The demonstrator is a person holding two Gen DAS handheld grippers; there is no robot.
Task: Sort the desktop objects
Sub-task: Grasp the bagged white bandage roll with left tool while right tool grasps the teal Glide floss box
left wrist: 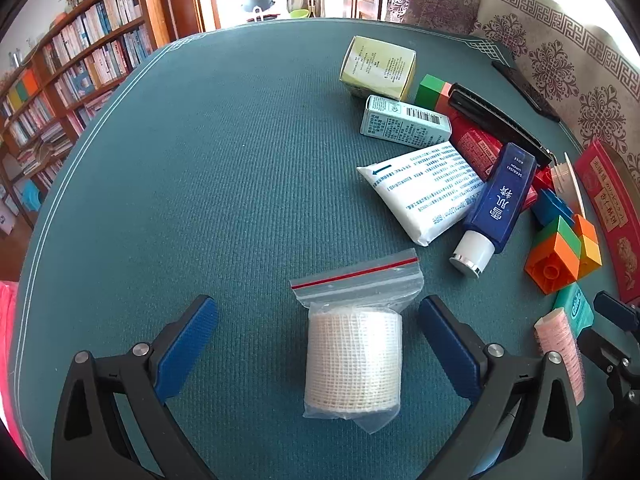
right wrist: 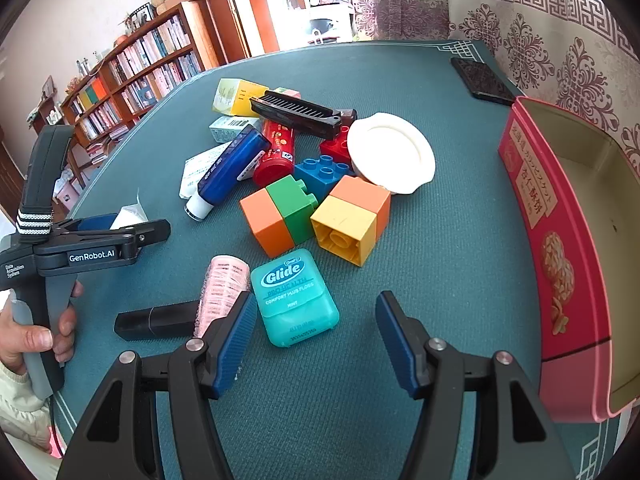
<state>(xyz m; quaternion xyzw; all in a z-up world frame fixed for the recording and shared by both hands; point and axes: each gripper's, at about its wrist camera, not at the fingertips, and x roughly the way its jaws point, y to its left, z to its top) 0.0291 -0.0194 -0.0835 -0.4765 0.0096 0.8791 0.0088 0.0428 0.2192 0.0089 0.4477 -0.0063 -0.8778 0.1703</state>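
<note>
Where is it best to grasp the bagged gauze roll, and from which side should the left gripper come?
Grip the gauze roll across its curved sides, mid-length, coming down from above. It lies flat, pointing away between the open left gripper, whose fingers already flank it. Avoid the loose zip strip; it would probably slip.

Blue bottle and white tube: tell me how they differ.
The blue bottle is a rigid, squared dark-blue body with white lettering; the white tube is soft and flat, white with blue print. The bottle ends in a white cap with a silver rim, while the tube's visible end is a flat crimp. The bottle lies partly on top of the tube. Both lie on their sides in the pile on the green mat.
</note>
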